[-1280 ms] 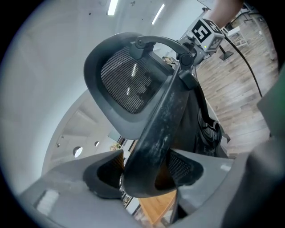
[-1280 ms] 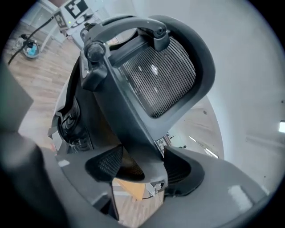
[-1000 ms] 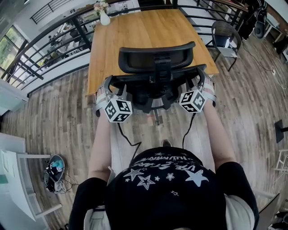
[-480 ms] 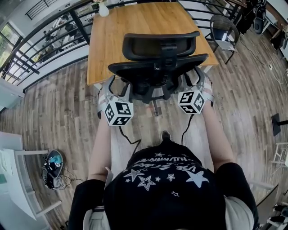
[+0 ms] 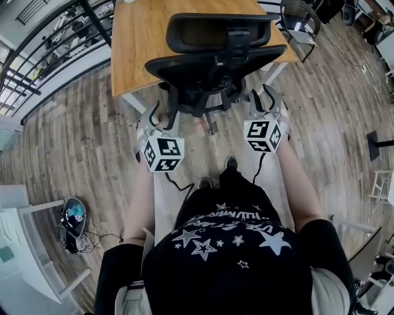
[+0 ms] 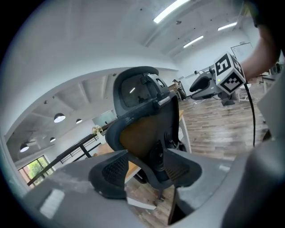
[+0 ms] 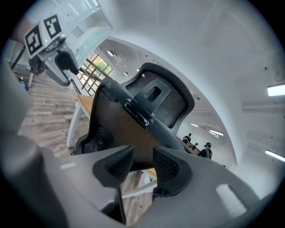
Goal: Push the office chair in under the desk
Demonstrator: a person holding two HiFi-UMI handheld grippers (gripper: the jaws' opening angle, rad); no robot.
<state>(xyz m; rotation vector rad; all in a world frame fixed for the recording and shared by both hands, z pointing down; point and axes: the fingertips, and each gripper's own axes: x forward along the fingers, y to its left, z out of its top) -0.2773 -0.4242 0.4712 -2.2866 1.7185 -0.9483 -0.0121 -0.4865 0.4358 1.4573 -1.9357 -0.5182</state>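
Black mesh-backed office chair [image 5: 215,61] at 12 o'clock against light wooden desk [image 5: 138,37]; left gripper [image 5: 161,117] at 7, right gripper [image 5: 263,98] at 5, jaws apart, just been closing, nothing between.

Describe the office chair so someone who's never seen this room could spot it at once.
Find the long wooden desk beside the black railing. At its near end stands the black office chair. Unlike the thin-framed chair off the desk's right side, it has a headrest and a central column.
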